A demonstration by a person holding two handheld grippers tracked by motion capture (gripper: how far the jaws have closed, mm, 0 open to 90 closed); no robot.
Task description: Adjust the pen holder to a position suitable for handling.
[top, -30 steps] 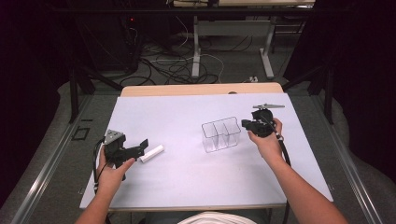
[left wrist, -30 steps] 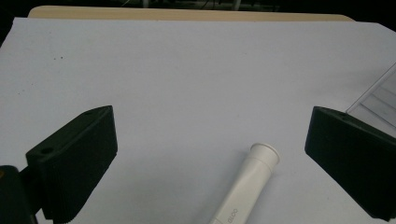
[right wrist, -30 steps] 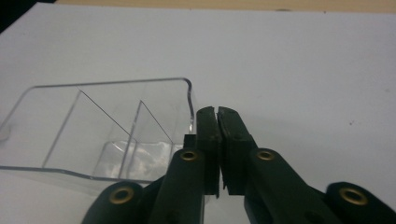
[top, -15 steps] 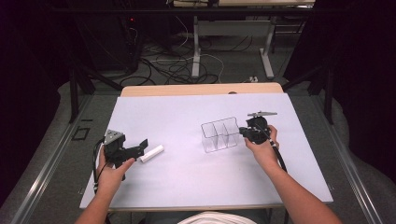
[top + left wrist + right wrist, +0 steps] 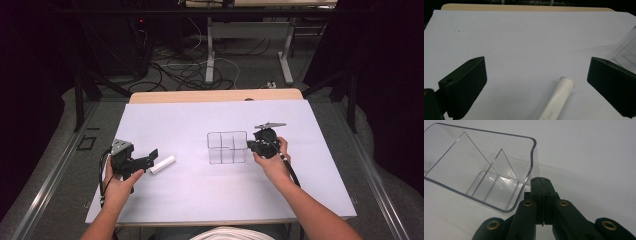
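A clear plastic organizer (image 5: pixel 227 147) with several compartments stands in the middle of the white sheet. My right gripper (image 5: pixel 249 145) is at its right side, shut with nothing between its jaws. In the right gripper view the closed tips (image 5: pixel 540 180) sit against the outside of the organizer's (image 5: pixel 481 170) near wall. A white tube (image 5: pixel 162 164) lies on the sheet at the left. My left gripper (image 5: pixel 150 157) is open just behind it. In the left gripper view the tube (image 5: pixel 560 97) lies between the wide-spread jaws of that gripper (image 5: pixel 536 62), touching neither.
A white sheet (image 5: pixel 200 120) covers the wooden table, whose far edge (image 5: pixel 215 95) shows beyond it. The floor behind holds cables and table legs (image 5: pixel 210 55). A corner of the organizer (image 5: pixel 626 47) shows at the right of the left gripper view.
My right hand has moved nearer and down along the organizer's right side. The organizer has turned squarer to the table and shifted slightly left. The left hand and tube have stayed put.
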